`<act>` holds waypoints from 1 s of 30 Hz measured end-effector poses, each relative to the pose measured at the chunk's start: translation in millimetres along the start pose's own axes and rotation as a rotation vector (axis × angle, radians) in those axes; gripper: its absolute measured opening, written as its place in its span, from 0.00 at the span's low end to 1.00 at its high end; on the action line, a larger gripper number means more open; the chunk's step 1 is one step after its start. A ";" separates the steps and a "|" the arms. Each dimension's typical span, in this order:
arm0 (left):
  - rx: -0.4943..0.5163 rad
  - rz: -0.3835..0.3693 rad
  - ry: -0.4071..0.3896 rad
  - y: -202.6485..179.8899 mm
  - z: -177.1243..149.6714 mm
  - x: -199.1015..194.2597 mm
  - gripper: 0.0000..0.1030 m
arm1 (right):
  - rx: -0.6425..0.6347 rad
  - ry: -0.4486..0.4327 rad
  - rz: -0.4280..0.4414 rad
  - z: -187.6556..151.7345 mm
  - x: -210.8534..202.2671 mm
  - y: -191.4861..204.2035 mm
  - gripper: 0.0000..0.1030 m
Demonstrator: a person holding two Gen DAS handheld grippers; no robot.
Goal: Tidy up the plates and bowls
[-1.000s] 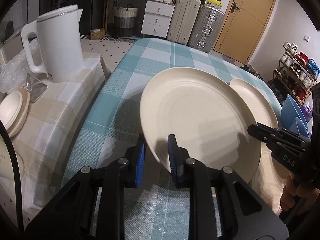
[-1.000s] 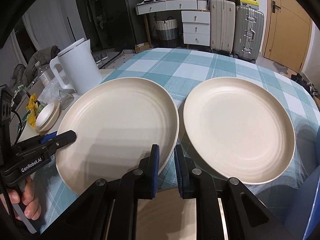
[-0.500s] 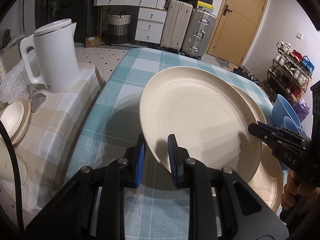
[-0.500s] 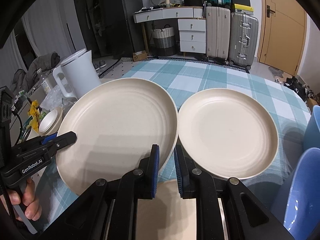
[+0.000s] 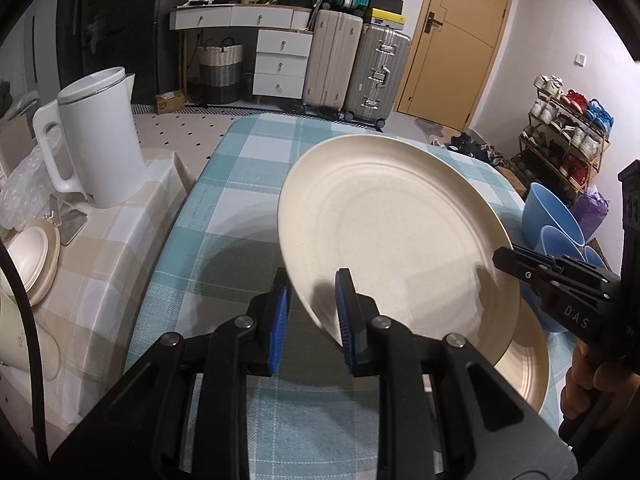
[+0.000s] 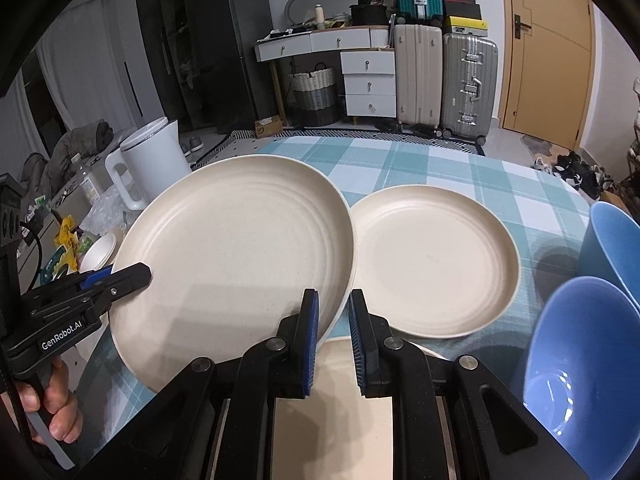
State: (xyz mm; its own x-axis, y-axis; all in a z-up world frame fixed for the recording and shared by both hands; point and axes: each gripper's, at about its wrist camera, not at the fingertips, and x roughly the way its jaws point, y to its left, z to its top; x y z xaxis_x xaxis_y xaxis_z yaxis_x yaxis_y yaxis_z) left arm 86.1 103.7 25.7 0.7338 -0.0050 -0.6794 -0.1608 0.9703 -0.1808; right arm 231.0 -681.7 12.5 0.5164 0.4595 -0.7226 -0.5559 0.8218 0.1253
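Observation:
Both grippers hold one large cream plate (image 5: 392, 236) (image 6: 240, 248) by opposite rims, lifted and tilted above the checked table. My left gripper (image 5: 312, 312) is shut on its near rim; it shows at the left of the right wrist view (image 6: 120, 276). My right gripper (image 6: 334, 328) is shut on the plate's other rim; it shows in the left wrist view (image 5: 516, 260). A second cream plate (image 6: 436, 260) lies flat on the table, partly under the held one (image 5: 528, 364). Another cream plate (image 6: 360, 348) lies just below my right gripper. Blue bowls (image 6: 580, 360) (image 5: 552, 216) stand at the right.
A white kettle (image 5: 96, 140) (image 6: 152, 156) stands on a side table with beige cloth (image 5: 108, 248) to the left, with small cream dishes (image 5: 32, 256) beside it. Suitcases, drawers and a door lie beyond the table's far edge.
The held plate has risen and moved right, over the second plate. Both grippers pulled back from the table, bringing the blue bowls into view.

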 end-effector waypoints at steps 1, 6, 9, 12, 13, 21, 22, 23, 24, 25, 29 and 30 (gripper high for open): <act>0.005 -0.002 -0.001 -1.6 0.9 -1.6 0.18 | 0.003 -0.004 -0.002 -1.3 -3.6 -1.2 0.15; 0.035 -0.010 -0.009 -18.7 -0.3 -11.7 0.18 | 0.019 -0.020 -0.019 -6.7 -20.3 -8.4 0.15; 0.055 -0.018 -0.016 -28.4 0.0 -17.6 0.18 | 0.027 -0.028 -0.027 -9.6 -28.4 -11.6 0.15; 0.067 -0.026 -0.021 -36.9 -0.5 -22.0 0.18 | 0.036 -0.035 -0.033 -13.4 -37.7 -15.1 0.15; 0.071 -0.030 -0.020 -39.5 -0.7 -22.8 0.18 | 0.040 -0.038 -0.037 -15.2 -41.4 -16.5 0.15; 0.113 -0.048 -0.017 -63.5 -9.5 -34.5 0.18 | 0.066 -0.058 -0.063 -25.9 -61.7 -27.2 0.15; 0.119 -0.051 -0.015 -66.6 -10.8 -35.2 0.18 | 0.070 -0.058 -0.066 -27.2 -64.1 -28.2 0.15; 0.125 -0.051 -0.014 -69.7 -10.1 -34.8 0.18 | 0.074 -0.059 -0.070 -29.0 -66.2 -29.3 0.15; 0.129 -0.052 -0.013 -72.6 -9.4 -34.5 0.18 | 0.077 -0.060 -0.074 -31.0 -68.8 -30.1 0.15; 0.130 -0.055 -0.012 -73.6 -10.2 -34.9 0.18 | 0.079 -0.059 -0.077 -33.4 -71.3 -30.7 0.15; 0.149 -0.063 -0.011 -85.1 -15.4 -40.0 0.18 | 0.098 -0.062 -0.086 -40.4 -78.9 -36.6 0.15; 0.153 -0.066 -0.010 -86.1 -16.3 -39.6 0.18 | 0.103 -0.063 -0.086 -42.4 -80.6 -38.0 0.15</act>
State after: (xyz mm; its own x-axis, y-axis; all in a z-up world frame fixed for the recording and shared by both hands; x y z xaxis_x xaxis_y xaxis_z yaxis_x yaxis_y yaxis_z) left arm 60.2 16.4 56.6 0.7459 -0.0688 -0.6625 -0.0098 0.9934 -0.1142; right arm 182.8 -764.2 37.2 0.6007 0.4039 -0.6899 -0.4400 0.8875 0.1365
